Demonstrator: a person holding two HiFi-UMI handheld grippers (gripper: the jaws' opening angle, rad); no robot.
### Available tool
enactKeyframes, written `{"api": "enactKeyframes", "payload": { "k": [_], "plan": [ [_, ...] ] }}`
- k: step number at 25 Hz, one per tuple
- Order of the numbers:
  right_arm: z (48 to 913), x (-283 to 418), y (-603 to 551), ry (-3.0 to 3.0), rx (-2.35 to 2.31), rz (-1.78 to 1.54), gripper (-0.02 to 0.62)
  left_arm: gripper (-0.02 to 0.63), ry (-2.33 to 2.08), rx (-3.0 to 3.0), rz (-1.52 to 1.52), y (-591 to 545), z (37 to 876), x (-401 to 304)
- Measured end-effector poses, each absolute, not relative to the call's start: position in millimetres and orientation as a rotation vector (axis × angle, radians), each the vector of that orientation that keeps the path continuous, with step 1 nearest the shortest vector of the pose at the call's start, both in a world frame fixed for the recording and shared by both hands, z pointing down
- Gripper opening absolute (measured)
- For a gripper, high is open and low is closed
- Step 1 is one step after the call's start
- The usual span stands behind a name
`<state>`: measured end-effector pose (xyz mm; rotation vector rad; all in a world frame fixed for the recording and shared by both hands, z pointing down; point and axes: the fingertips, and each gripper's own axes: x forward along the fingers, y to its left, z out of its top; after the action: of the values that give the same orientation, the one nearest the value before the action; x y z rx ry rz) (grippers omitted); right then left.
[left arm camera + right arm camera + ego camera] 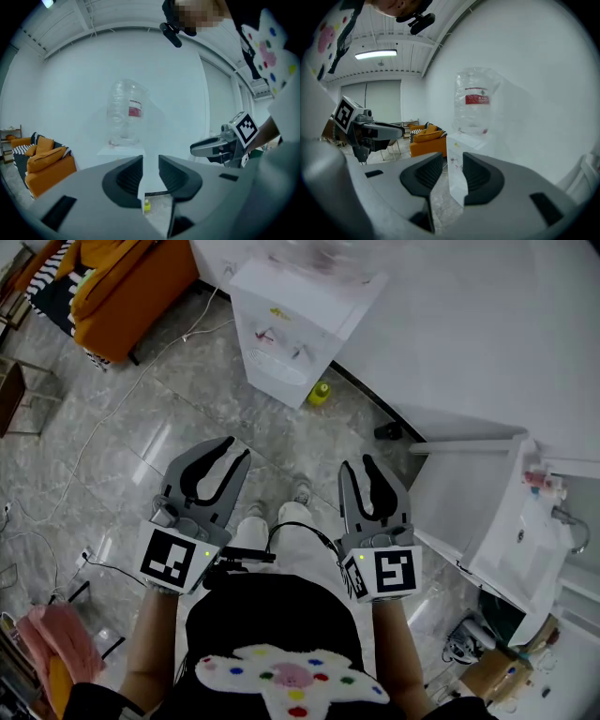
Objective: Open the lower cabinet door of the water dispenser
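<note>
Orange sofa [122, 287] is off at the far left. A white cable [120, 401] trails over the grey marble floor [202, 413] from that side towards the dispenser. A small yellow bottle [320, 393] stands on the floor just beside the dispenser's foot, on its right. A white wall [469, 324] runs along behind it, and there's a white sink [548, 521] at my right.

The water dispenser [291, 324] is straight ahead against that wall and well apart from both my tools. It's a white box with a clear bottle [476, 101] upturned on top, red label showing, and small taps over a pale drip ledge on the front. From up here the ledge hides the lower cabinet door. In the right gripper view the body reads as a plain white slab.

My left hand-held gripper [236, 448] has its jaws parted by a narrow slit, gripping nothing. My right hand-held gripper [356, 462] stands a little wider, also empty. Both are held low in front of me and aimed at the dispenser.
</note>
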<state>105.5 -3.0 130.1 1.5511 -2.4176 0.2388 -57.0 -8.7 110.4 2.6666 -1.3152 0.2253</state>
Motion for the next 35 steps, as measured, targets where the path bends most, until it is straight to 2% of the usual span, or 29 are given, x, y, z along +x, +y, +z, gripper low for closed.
{"api": "enactKeyframes", "payload": {
  "k": [1,2,20,35],
  "plan": [
    [131.7,104.5,-3.8,-2.425,1.535,0.245,0.135,0.119,-1.303,2.667,0.231,-9.7,111.8,-55.0],
    [133.6,103.8,-4.3,-2.429,1.520,0.249,0.135,0.127,-1.297,2.669,0.237,-10.7,113.0,-53.2],
    [201.9,117.1,-40.1,-2.416,1.369,0.344,0.147,0.132,-1.314,2.577,0.307,-38.2,168.0,-33.8],
    [295.1,140.2,-82.4,-2.388,1.294,0.387,0.160,0.133,-1.278,2.523,0.331,-71.6,254.0,3.8]
  ]
}}
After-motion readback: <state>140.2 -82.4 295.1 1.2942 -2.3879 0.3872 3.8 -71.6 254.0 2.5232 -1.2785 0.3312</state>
